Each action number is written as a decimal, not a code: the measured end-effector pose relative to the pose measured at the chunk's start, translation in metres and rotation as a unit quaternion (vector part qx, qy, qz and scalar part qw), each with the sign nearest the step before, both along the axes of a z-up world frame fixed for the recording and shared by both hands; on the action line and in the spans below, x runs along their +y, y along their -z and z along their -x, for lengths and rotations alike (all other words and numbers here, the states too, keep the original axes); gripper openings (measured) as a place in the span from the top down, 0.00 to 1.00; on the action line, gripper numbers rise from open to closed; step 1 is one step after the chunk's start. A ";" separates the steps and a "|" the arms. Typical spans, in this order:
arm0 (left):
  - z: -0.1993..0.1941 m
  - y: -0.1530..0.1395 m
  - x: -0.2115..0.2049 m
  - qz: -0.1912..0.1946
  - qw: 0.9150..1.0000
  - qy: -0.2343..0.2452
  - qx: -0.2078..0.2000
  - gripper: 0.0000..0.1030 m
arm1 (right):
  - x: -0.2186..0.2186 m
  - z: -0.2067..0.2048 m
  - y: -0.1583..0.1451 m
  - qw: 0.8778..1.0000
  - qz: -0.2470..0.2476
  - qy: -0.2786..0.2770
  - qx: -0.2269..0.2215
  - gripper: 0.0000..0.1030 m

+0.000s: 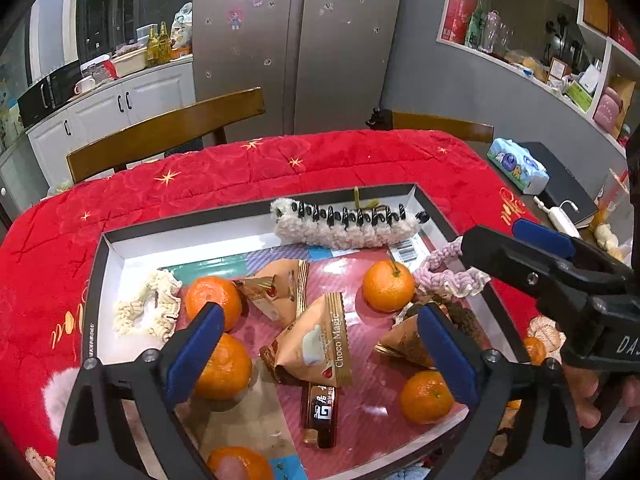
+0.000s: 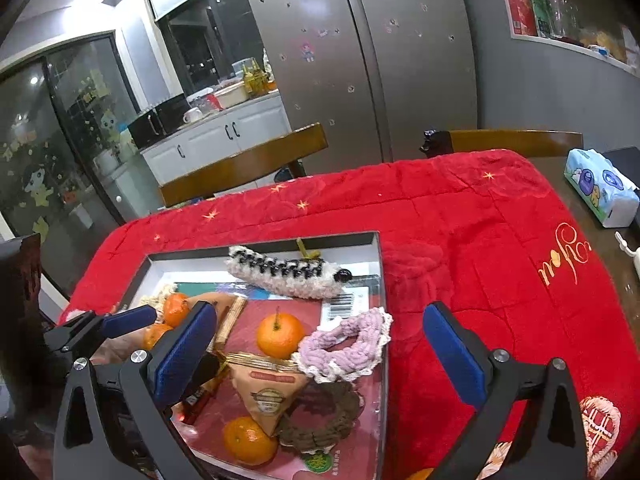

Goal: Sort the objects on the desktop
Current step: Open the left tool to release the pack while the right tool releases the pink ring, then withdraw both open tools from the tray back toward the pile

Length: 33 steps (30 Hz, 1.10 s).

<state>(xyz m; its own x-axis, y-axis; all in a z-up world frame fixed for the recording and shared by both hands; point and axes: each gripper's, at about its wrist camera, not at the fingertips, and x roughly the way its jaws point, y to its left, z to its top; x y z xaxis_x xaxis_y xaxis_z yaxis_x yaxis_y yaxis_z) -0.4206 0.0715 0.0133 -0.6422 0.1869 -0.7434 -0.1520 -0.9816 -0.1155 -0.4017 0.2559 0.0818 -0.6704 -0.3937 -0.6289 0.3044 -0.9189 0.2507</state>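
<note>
A shallow box (image 1: 192,226) on a red quilt holds several tangerines (image 1: 388,286), triangular Choco Magic snack packs (image 1: 320,344), a dark red sachet (image 1: 320,412), a fluffy clip strip (image 1: 344,224), a cream crocheted scrunchie (image 1: 146,306), a pink one (image 1: 452,276) and a brown one (image 2: 320,416). My left gripper (image 1: 320,354) is open above the snack packs. My right gripper (image 2: 324,354) is open over the box's right edge, above the pink scrunchie (image 2: 344,346); it also shows in the left wrist view (image 1: 492,240).
The red quilt (image 2: 460,220) covers the table. A tissue pack (image 1: 518,164), a dark book (image 1: 568,188) and a white cable lie off its right side. Wooden chairs (image 1: 168,128) stand behind. Peeled tangerine pieces (image 1: 544,332) lie right of the box.
</note>
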 end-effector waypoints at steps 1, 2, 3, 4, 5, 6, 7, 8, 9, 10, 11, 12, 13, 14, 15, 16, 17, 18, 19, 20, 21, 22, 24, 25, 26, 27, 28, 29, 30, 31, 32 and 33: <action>0.000 -0.002 -0.001 -0.003 1.000 0.000 0.003 0.05 | -0.001 -0.002 -0.002 1.000 0.003 0.000 0.002 0.00; -0.001 -0.005 -0.003 -0.007 1.000 -0.002 0.007 0.05 | -0.003 -0.005 -0.005 1.000 0.007 -0.004 0.007 0.00; -0.002 -0.008 -0.005 -0.010 1.000 -0.007 0.010 0.05 | -0.005 -0.007 -0.007 1.000 0.007 -0.007 0.010 0.00; -0.003 -0.010 -0.007 -0.012 1.000 -0.012 0.011 0.05 | -0.009 -0.011 -0.011 1.000 0.004 -0.012 0.017 0.00; -0.004 -0.011 -0.009 -0.016 1.000 -0.016 0.011 0.05 | -0.011 -0.014 -0.014 1.000 0.001 -0.015 0.024 0.00; -0.003 -0.013 -0.010 -0.018 1.000 -0.018 0.012 0.05 | -0.014 -0.018 -0.019 0.999 -0.003 -0.016 0.033 0.00; -0.005 -0.015 -0.012 -0.022 0.999 -0.022 0.013 0.05 | -0.015 -0.020 -0.021 0.999 -0.003 -0.017 0.037 0.00; -0.007 -0.017 -0.014 -0.025 0.999 -0.026 0.015 0.05 | -0.017 -0.021 -0.023 0.999 -0.001 -0.019 0.038 0.00; -0.009 -0.018 -0.015 -0.027 0.999 -0.028 0.017 0.05 | -0.018 -0.022 -0.025 0.999 0.001 -0.022 0.040 0.00; -0.010 -0.020 -0.015 -0.027 0.999 -0.028 0.019 0.05 | -0.018 -0.024 -0.026 0.999 0.003 -0.023 0.041 0.00; -0.011 -0.023 -0.015 -0.023 0.999 -0.028 0.023 0.05 | -0.018 -0.024 -0.027 0.999 0.004 -0.022 0.043 0.00; -0.011 -0.024 -0.015 -0.020 0.999 -0.029 0.026 0.05 | -0.019 -0.025 -0.028 0.999 0.004 -0.022 0.044 0.00; -0.013 -0.027 -0.015 -0.016 0.999 -0.030 0.031 0.05 | -0.020 -0.025 -0.029 0.999 0.001 -0.023 0.045 0.00; -0.015 -0.030 -0.016 -0.015 0.999 -0.030 0.037 0.05 | -0.021 -0.026 -0.029 0.999 0.000 -0.023 0.047 0.00; -0.015 -0.032 -0.016 -0.014 0.999 -0.030 0.038 0.05 | -0.021 -0.027 -0.030 0.998 -0.003 -0.022 0.051 0.00; -0.016 -0.034 -0.016 -0.008 0.999 -0.031 0.038 0.05 | -0.022 -0.027 -0.030 0.998 -0.006 -0.022 0.053 0.00; -0.017 -0.037 -0.015 0.003 0.999 -0.034 0.037 0.05 | -0.021 -0.027 -0.029 0.998 -0.008 -0.022 0.053 0.00; -0.018 -0.038 -0.016 0.008 0.999 -0.034 0.039 0.05 | -0.020 -0.025 -0.029 0.999 -0.004 -0.019 0.050 0.00; -0.020 -0.042 -0.017 0.007 0.998 -0.034 0.043 0.05 | -0.017 -0.024 -0.029 0.999 0.002 -0.016 0.047 0.00; -0.021 -0.044 -0.018 0.002 0.998 -0.036 0.044 0.05 | -0.014 -0.023 -0.029 0.999 0.011 -0.011 0.043 0.00; -0.022 -0.045 -0.020 -0.004 0.998 -0.037 0.043 0.05 | -0.013 -0.023 -0.030 0.999 0.013 -0.010 0.042 0.00; -0.024 -0.047 -0.023 -0.011 0.998 -0.038 0.043 0.05 | -0.013 -0.023 -0.031 0.999 0.011 -0.009 0.041 0.00; -0.025 -0.049 -0.025 -0.004 0.998 -0.043 0.045 0.05 | -0.016 -0.026 -0.036 0.998 0.003 -0.022 0.051 0.00; -0.027 -0.051 -0.026 0.001 0.998 -0.046 0.048 0.05 | -0.017 -0.029 -0.039 0.998 -0.001 -0.023 0.058 0.00; -0.029 -0.054 -0.028 0.001 0.998 -0.049 0.051 0.05 | -0.018 -0.031 -0.042 0.998 -0.005 -0.022 0.064 0.00; -0.031 -0.055 -0.030 -0.004 0.997 -0.049 0.052 0.05 | -0.018 -0.033 -0.045 0.997 -0.007 -0.021 0.069 0.00; -0.033 -0.057 -0.032 -0.010 0.997 -0.050 0.053 0.05 | -0.019 -0.036 -0.048 0.997 -0.007 -0.021 0.072 0.00; -0.034 -0.058 -0.034 -0.015 0.997 -0.052 0.053 0.05 | -0.019 -0.037 -0.050 0.997 -0.007 -0.021 0.073 0.00; -0.035 -0.060 -0.035 -0.019 0.997 -0.054 0.053 0.05 | -0.019 -0.040 -0.052 0.997 -0.009 -0.023 0.076 0.00; -0.036 -0.061 -0.037 -0.022 0.997 -0.055 0.053 0.05 | -0.019 -0.041 -0.054 0.997 -0.011 -0.025 0.077 0.00; -0.038 -0.062 -0.039 -0.025 0.997 -0.056 0.053 0.05 | -0.019 -0.043 -0.055 0.997 -0.015 -0.024 0.078 0.00; -0.040 -0.063 -0.040 -0.026 0.997 -0.057 0.052 0.05 | -0.018 -0.046 -0.056 0.996 -0.019 -0.022 0.080 0.00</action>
